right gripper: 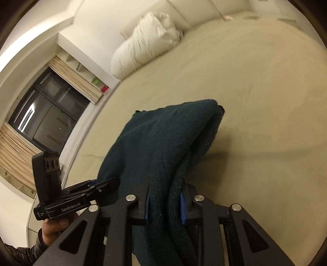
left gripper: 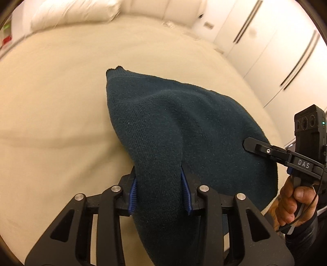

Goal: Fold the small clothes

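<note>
Two claws, one dark green knit garment [left gripper: 184, 126], and it's off the bed [left gripper: 51, 102] on the near side right now! Left claw [left gripper: 160, 190] is clamped narrow on a bunched edge of the knit, blue pads pressing the fabric from both sides. Right claw [right gripper: 164, 206] is doing the same on its own thick roll of the cloth, jaws pinched in tight around it. Between them the garment hangs like a tent, its near edge held up, its far end trailing down toward the bed, with one corner poking up on the side toward the white pillow [left gripper: 75, 12].

By the look of it, this is the carry-over stage of a fold: both grips are set, the near edge is raised and ready to travel across the part lying nearer the pillow.

Next move, as I judge it, wants both claws kept level with each other, going toward the pillow together so the raised edge lands square on the far edge. Only then should the grips let go. Uneven travel would likely skew the fold.
</note>
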Demonstrator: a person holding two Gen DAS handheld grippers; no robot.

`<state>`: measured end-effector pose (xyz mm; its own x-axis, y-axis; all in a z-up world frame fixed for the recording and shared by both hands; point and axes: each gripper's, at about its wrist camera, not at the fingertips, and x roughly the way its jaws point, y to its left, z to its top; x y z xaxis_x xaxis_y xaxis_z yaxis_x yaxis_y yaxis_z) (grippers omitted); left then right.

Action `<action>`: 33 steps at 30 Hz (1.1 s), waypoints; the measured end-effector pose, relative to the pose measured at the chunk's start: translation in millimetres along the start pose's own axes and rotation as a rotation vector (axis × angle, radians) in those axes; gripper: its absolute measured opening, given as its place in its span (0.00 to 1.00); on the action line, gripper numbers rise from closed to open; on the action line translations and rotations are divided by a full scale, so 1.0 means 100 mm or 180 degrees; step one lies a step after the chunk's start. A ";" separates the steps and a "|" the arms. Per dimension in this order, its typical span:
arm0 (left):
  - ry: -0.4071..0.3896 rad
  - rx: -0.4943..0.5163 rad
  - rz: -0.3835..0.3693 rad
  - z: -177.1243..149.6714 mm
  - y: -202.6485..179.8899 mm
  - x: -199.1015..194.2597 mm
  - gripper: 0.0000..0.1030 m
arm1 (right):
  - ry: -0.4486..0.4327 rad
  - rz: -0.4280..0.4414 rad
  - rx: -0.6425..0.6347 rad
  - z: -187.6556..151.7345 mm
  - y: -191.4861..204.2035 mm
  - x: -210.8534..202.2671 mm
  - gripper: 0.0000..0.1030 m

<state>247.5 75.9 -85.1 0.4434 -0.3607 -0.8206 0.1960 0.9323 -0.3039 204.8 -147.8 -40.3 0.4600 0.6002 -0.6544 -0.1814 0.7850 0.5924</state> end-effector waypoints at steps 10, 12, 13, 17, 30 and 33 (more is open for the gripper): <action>-0.0112 -0.0336 -0.0123 -0.35 0.33 0.17 0.62 | -0.0185 -0.0411 0.0397 -0.41 -0.31 -0.03 0.59; -0.0373 -0.0314 -0.0050 -0.37 0.29 -0.06 0.62 | -0.0400 -0.0441 0.0348 -0.44 -0.26 -0.26 0.61; -0.0496 -0.0259 0.0037 -0.38 0.25 -0.16 0.62 | -0.0495 -0.0475 0.0318 -0.47 -0.22 -0.38 0.63; -0.1258 -0.0009 0.0462 -0.44 0.06 -0.80 0.67 | -0.0942 -0.0788 -0.0100 -0.62 0.25 -0.77 0.67; -0.2582 0.0478 0.1533 -0.96 -0.54 -2.35 1.00 | -0.2539 -0.1350 -0.1494 -0.97 1.80 -1.66 1.00; -0.2319 0.0322 0.1546 -1.01 -0.49 -2.47 1.00 | -0.2485 -0.1265 -0.1439 -0.97 1.88 -1.70 1.00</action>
<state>40.5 122.0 83.3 0.9386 0.1159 -0.3249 -0.0980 0.9927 0.0709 8.5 -87.0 137.1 0.9746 0.1374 -0.1767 -0.1297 0.9900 0.0546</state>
